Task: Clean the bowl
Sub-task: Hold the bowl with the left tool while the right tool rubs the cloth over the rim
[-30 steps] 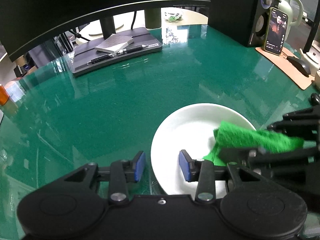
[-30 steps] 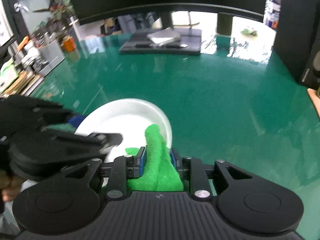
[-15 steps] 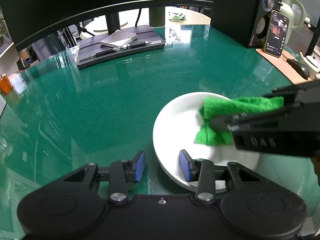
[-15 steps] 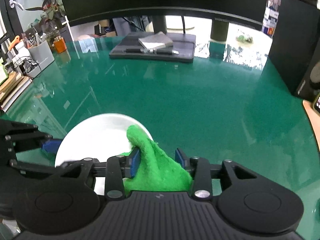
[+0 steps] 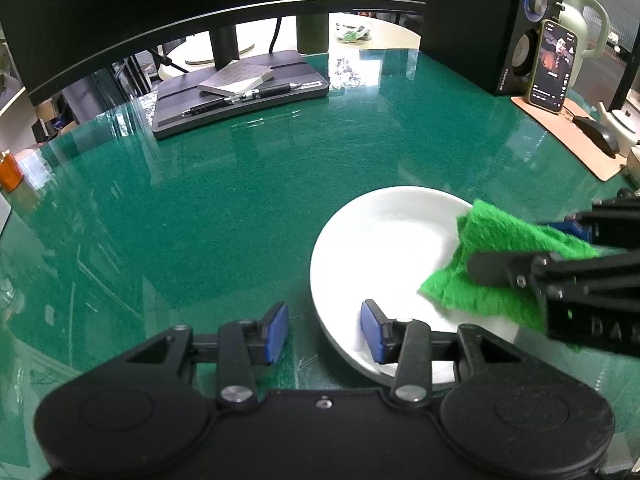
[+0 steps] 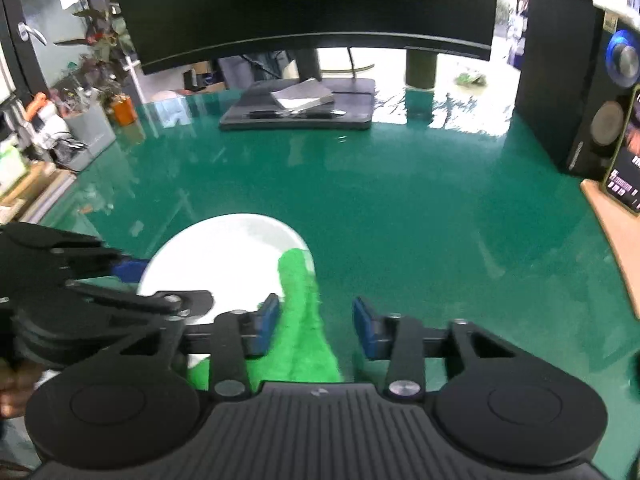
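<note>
Scene: A glossy green desk [image 5: 248, 208] fills both wrist views, with a dark curved monitor [image 5: 160, 4] across the top of each frame.

Bowl: A shallow white bowl [image 5: 384, 248] sits on the desk at lower right of centre in the left wrist view, and at lower left of centre in the right wrist view [image 6: 228, 252].

Left gripper: The left gripper [image 5: 325, 332] straddles the bowl's near rim at the bottom centre of its own frame. 1 blue pad lies inside the bowl and the other outside over the desk. The jaws are opening slightly, and a gap shows on both sides of the rim, so nothing is clamped.

Right gripper: The right gripper [image 6: 315, 326] stands at the bottom centre of its own frame, with the green cloth [image 6: 302, 312] between its 2 blue pads. Its jaws are closing. The left pad touches the cloth; the right pad stands clear of it.

Cloth: In the left wrist view the green cloth [image 5: 496, 240] drapes over the bowl's right side, its lower corner reaching onto the white inner surface.

Background: A dark tray with a notepad and pens [image 5: 240, 88] lies at upper centre. A speaker [image 5: 516, 28] and a lit phone [image 5: 554, 66] stand at upper right.
</note>
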`<control>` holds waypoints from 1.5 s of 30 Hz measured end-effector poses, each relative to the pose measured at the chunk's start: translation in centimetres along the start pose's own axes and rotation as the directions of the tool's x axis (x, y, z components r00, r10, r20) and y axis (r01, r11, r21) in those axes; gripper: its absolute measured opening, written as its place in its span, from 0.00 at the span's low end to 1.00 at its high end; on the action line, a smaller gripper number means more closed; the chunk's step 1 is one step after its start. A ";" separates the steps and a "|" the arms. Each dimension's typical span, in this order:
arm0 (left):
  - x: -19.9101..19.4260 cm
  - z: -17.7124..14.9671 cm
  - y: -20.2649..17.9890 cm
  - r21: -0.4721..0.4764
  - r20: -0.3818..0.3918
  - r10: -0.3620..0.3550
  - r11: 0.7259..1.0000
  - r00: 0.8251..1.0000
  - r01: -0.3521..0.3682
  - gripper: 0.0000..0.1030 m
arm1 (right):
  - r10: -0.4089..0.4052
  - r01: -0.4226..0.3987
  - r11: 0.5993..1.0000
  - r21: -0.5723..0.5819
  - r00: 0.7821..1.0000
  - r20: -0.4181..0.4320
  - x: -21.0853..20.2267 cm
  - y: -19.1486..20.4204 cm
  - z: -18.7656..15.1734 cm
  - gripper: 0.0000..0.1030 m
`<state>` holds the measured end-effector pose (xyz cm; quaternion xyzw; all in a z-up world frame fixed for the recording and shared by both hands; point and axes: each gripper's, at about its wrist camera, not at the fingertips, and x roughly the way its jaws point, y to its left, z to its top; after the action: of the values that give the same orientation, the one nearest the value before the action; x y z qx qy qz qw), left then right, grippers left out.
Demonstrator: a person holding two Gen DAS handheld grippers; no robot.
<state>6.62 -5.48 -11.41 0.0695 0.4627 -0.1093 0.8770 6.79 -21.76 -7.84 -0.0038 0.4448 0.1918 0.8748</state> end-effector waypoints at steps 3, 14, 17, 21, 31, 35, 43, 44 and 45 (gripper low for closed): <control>0.0 0.0 0.0 -0.001 -0.003 0.003 1.000 1.000 -0.003 0.39 | 0.013 -0.014 0.999 -0.038 0.999 -0.032 0.5 0.7 0.2 0.30; -0.7 -0.7 0.4 -0.040 -0.022 -0.028 0.999 0.999 0.027 0.36 | 0.029 -0.031 0.999 -0.044 0.999 -0.046 2.6 0.0 1.7 0.52; -0.6 -0.4 0.9 -0.052 -0.013 -0.018 0.998 1.000 0.017 0.36 | 0.047 -0.047 0.998 -0.034 0.999 -0.002 1.4 0.0 1.5 0.64; -0.7 0.5 1.0 -0.022 0.005 -0.004 1.000 1.000 0.004 0.36 | 0.057 -0.050 0.995 -0.082 0.995 0.077 -0.6 -0.1 0.9 0.67; 0.7 1.4 0.4 0.036 -0.005 -0.008 0.999 1.000 0.008 0.38 | 0.048 -0.039 0.995 -0.092 0.994 0.094 -1.4 -0.7 0.7 0.11; 0.6 1.1 0.6 0.028 0.000 -0.004 1.000 1.000 0.004 0.38 | 0.040 -0.033 0.997 -0.074 0.995 0.094 -1.1 -0.9 1.0 0.20; 0.5 1.0 0.7 0.013 0.003 0.000 1.000 1.000 0.000 0.39 | 0.085 -0.082 0.995 -0.060 0.994 0.065 -0.4 -0.3 1.0 0.23; 0.5 1.0 0.8 0.011 0.003 0.001 1.000 1.000 -0.001 0.39 | 0.086 -0.082 0.994 -0.072 0.994 0.061 -0.2 -0.1 0.8 0.15; 0.5 1.0 0.8 0.009 0.002 0.003 1.000 1.000 -0.003 0.41 | 0.089 -0.084 0.994 -0.071 0.994 0.062 -0.3 -0.1 0.7 0.11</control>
<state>7.88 -4.97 -11.23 0.0738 0.4611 -0.1102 0.8774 7.25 -21.79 -7.20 -0.0081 0.4089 0.2447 0.8791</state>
